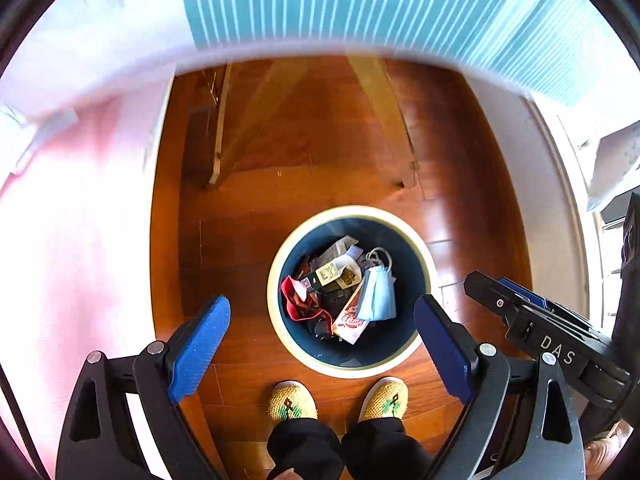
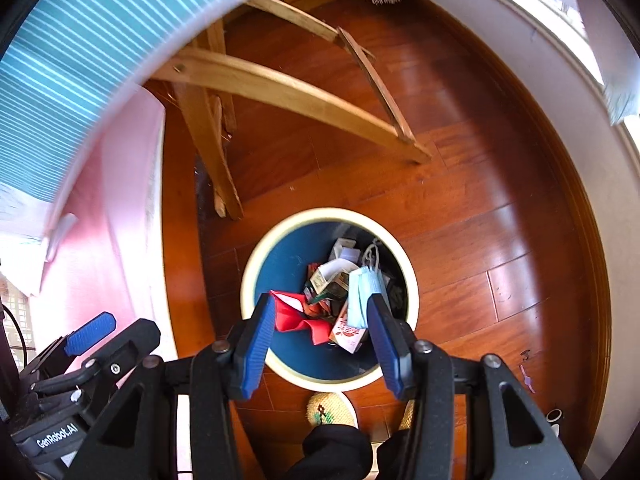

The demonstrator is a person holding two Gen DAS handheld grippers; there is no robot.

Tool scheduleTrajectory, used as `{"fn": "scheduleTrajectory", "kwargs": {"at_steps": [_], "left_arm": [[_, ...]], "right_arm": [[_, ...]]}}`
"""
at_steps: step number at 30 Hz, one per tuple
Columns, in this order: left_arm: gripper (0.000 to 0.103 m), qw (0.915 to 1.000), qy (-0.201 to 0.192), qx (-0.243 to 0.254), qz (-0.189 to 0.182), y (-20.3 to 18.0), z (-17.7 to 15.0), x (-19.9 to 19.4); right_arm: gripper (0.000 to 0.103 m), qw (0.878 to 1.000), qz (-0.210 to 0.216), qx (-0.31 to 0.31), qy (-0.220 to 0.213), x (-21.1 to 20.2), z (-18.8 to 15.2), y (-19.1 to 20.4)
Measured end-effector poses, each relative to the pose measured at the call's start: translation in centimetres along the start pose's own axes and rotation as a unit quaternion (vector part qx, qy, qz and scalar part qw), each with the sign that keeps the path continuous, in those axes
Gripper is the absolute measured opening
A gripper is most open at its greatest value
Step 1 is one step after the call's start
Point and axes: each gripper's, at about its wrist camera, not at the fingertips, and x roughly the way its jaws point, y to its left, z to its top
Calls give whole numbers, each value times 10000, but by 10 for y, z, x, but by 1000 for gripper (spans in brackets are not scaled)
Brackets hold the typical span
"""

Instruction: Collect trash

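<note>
Looking straight down at a round trash bin (image 1: pixel 276 300) with a cream rim and dark blue inside, standing on a shiny brown wood floor (image 1: pixel 460 184). Full of trash: a light blue face mask (image 1: pixel 378 294) on the right side, a crumpled red wrapper (image 1: pixel 294 300) on the left side, a small pink and white carton (image 1: pixel 352 320) at the near side, and white paper scraps (image 1: pixel 340 268) in the middle. Left gripper (image 1: pixel 322 334) up above the bin, blue pads spread very wide, nothing between them. Right gripper (image 2: pixel 322 322) also above the bin, pads apart but not as wide, pinching nothing. Two yellow woven slippers (image 1: pixel 294 400) on the floor just near the bin, with dark trouser legs (image 1: pixel 308 444) over them. Wooden table legs (image 2: pixel 280 88) far behind the bin. Teal striped cloth (image 1: pixel 340 0) at the far top. Pink cloth (image 1: pixel 72 220) hanging on the left.
</note>
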Motion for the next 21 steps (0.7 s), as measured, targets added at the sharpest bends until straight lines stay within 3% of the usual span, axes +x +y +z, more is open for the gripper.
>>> {"fn": "scheduleTrajectory", "kwargs": {"at_steps": [11,21], "left_arm": [[92,9992,-383,-98,-39,-8,36,-106],[92,9973,-715,-188,-30,-18,55,-218]], "right_arm": [[48,9994,117,-70,-304,-103,25,34],[48,9971,93,-556,-509,-201,49,75]]}}
